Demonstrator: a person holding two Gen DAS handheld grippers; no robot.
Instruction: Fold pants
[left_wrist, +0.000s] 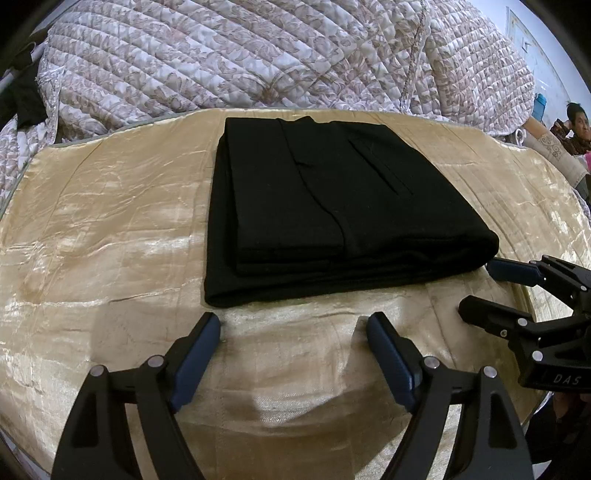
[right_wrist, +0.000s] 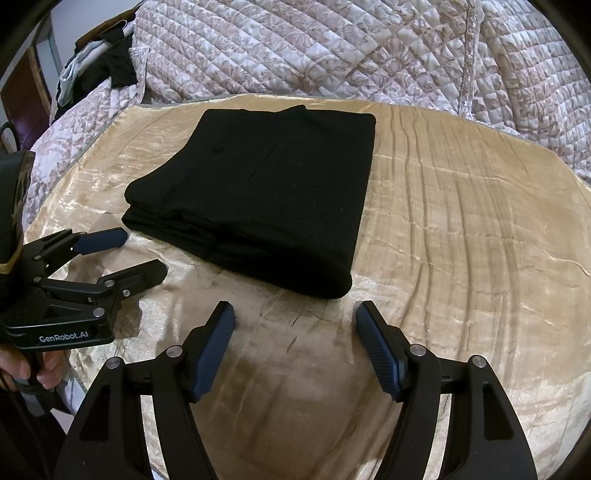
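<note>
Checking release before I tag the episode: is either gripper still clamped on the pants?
No. The left gripper and right gripper both stand open over the gold cloth, clear of the folded pants.

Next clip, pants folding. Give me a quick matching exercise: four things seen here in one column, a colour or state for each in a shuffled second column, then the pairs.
Things:
1. pants
2. table cover
3. quilt
4. left tool

Descriptions:
A. pale, floral, stitched
B. open, holding nothing
C. black, folded into a stack
D. shiny gold, creased

Pairs: 1-C, 2-D, 3-A, 4-B
</note>
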